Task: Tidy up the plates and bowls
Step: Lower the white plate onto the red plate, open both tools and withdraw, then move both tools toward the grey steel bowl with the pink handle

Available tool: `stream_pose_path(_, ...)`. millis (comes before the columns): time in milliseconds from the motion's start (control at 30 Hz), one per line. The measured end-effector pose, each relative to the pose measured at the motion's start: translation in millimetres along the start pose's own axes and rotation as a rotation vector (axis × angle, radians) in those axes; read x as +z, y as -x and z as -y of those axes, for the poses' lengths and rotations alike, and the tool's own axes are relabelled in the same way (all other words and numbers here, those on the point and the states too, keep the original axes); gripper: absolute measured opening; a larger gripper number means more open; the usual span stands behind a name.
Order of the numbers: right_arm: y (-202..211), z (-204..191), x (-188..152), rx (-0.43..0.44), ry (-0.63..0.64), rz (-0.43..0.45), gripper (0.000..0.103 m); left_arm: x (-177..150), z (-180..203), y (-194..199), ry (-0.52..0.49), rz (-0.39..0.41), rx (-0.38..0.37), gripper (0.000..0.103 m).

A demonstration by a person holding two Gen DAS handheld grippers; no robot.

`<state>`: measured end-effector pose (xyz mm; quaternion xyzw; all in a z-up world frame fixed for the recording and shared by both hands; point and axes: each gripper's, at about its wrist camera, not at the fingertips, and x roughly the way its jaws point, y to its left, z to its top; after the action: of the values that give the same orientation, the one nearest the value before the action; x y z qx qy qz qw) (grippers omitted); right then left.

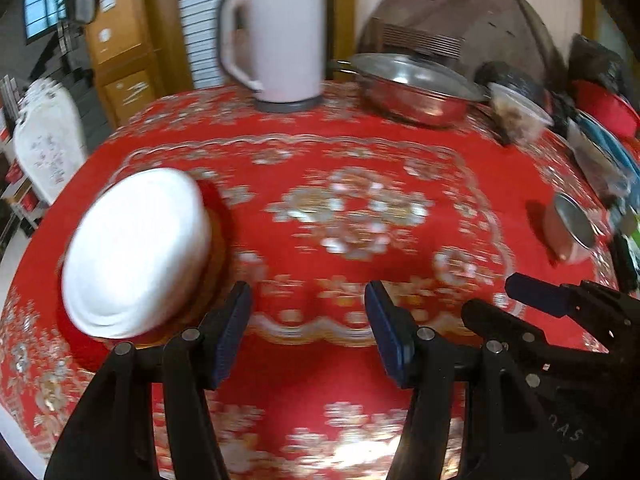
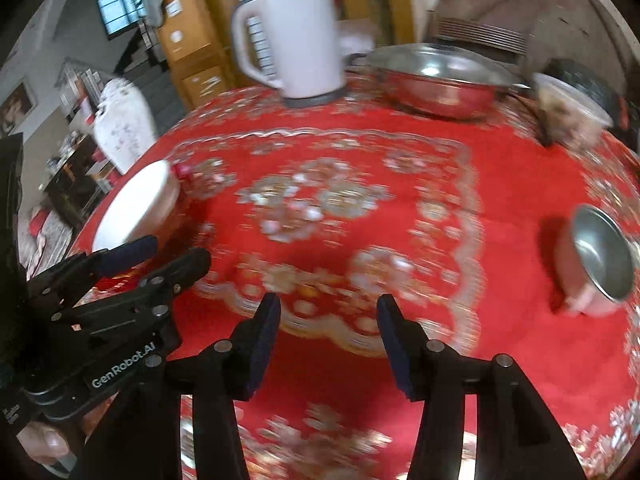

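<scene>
**Both tools spread and empty above the red surface**

The left tool hangs low over the red patterned surface, its two blue-padded fingers spread wide with nothing between them. In the left wrist view the white bowl sits at the left centre of the frame, just beyond and to the left of the left finger, apart from it; whether it stands upright or upside down cannot be told through the blur. The right tool enters this view at the lower right, its jaws also apart.

In the right wrist view the right tool fills the bottom centre, its fingers spread and holding nothing. The left tool shows at the lower left of this frame, with the same white bowl just behind it near the surface's left edge. A person's fingertip shows at the bottom left corner, under the tool's body.

A small metal cup lies tilted on its side at the right of the frame, its open mouth turned toward the camera; it is well apart from both tools. At the far side of the surface stand a white electric kettle at the upper centre and, to its right, a steel pan with a glass lid. Further right, a clear plastic container sits near the edge, with dark and red things beyond it too blurred to tell. Both views are smeared by motion.
</scene>
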<state>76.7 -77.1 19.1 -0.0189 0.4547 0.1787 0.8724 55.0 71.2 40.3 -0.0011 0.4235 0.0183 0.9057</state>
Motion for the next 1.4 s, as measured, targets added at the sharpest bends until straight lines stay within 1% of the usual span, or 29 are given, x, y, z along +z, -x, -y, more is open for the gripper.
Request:
stream_pose_path(200, 21, 56, -14, -0.044, -0.082, 0.015, 0.052, 3, 51, 0, -0.062, -0.004, -0.045, 0.057)
stream_pose_path(400, 52, 113, -15, -0.071, -0.181, 0.05, 0.053, 14, 98, -4, -0.098, -0.016, -0.11, 0.057)
stream_pose_path(467, 63, 131, -15, -0.102, -0.209, 0.068, 0.058, 19, 115, -6, -0.106, -0.017, -0.133, 0.057)
stream_pose_path(500, 68, 142, -14, -0.12, -0.226, 0.076, 0.059, 22, 124, -7, -0.112, -0.018, -0.145, 0.057)
stream_pose_path(633, 77, 169, -13, -0.145, -0.267, 0.088, 0.06, 29, 149, -13, -0.131, -0.022, -0.164, 0.057)
stream_pose_path(700, 79, 176, -13, -0.155, -0.284, 0.093, 0.06, 32, 156, -16, -0.134, -0.026, -0.174, 0.057)
stream_pose_path(800, 82, 186, -16, -0.144, -0.318, 0.101, 0.06, 36, 166, -22, -0.13, -0.036, -0.179, 0.057)
stream_pose_path(867, 82, 187, -17, -0.136, -0.327, 0.119, 0.061, 37, 171, -23, -0.128, -0.027, -0.183, 0.057)
stream_pose_path(1067, 77, 186, -13, -0.138, -0.32, 0.121, 0.062, 33, 183, -22, -0.165, 0.02, -0.152, 0.057)
stream_pose_path(1400, 78, 195, -11, -0.15, -0.325, 0.121, 0.063, 40, 191, -25, -0.175, 0.04, -0.135, 0.057)
